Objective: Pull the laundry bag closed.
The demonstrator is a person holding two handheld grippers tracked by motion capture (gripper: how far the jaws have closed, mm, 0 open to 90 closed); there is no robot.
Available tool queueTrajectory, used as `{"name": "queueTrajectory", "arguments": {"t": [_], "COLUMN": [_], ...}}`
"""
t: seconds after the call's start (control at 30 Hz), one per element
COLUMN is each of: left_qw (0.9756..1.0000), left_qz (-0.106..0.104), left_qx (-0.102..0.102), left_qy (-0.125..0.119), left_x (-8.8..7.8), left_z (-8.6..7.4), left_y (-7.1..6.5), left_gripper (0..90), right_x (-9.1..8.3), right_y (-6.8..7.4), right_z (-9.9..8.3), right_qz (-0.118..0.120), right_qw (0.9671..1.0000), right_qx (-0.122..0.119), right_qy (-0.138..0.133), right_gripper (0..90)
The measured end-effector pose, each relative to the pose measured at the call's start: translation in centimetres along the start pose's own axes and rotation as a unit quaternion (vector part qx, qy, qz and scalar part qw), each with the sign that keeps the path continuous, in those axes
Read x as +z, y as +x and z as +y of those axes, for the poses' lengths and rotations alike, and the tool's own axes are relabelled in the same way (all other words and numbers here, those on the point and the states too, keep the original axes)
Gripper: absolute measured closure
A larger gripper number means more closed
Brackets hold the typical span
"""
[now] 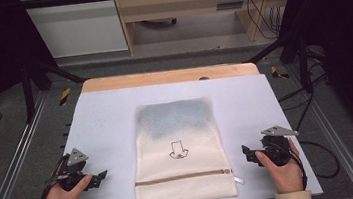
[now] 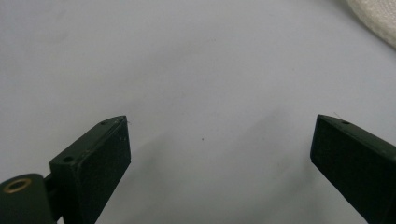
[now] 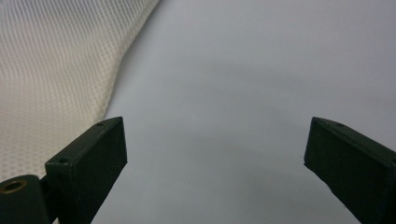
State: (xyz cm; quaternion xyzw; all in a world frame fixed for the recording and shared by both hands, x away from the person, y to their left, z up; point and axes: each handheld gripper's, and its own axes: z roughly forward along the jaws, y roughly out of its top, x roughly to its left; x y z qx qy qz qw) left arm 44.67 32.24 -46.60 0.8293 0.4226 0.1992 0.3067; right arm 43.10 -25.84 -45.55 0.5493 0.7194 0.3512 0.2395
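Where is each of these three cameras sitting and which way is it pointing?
High view: above the person's side, looking forward and down on the table, the mesh bag, both hands, the left gripper and the right gripper.
Left gripper view: rides the left gripper, looks along its open jaws at bare tabletop; bag corner at top right.
Right gripper view: rides the right gripper, looks along its open jaws at tabletop; bag at left.
All three views share the mesh bag and the tabletop.

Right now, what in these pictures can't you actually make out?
- High view: the bluish contents of the cream mesh zip bag are blurred by its mesh.
- The bag's small black drawing is too small to identify.
- Left tool view: the frame edge cuts the bag to a corner.
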Motion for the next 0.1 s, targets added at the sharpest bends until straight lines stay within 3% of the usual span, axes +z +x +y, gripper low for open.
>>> {"name": "queueTrajectory", "arguments": {"t": [0.1], "left_qw": [0.9999], "left_qz": [-0.001], "left_qx": [0.002], "left_qy": [-0.015], "left_x": [0.25], "left_z": [0.33], "left_y": [-0.16], "left_gripper": [4.7], "right_x": [0.04], "right_y": [0.21], "right_z": [0.07], "right_qz": [-0.007], "right_qw": [0.9999], "right_qx": [-0.004], "right_qy": [-0.009], "right_gripper": [5.8]}}
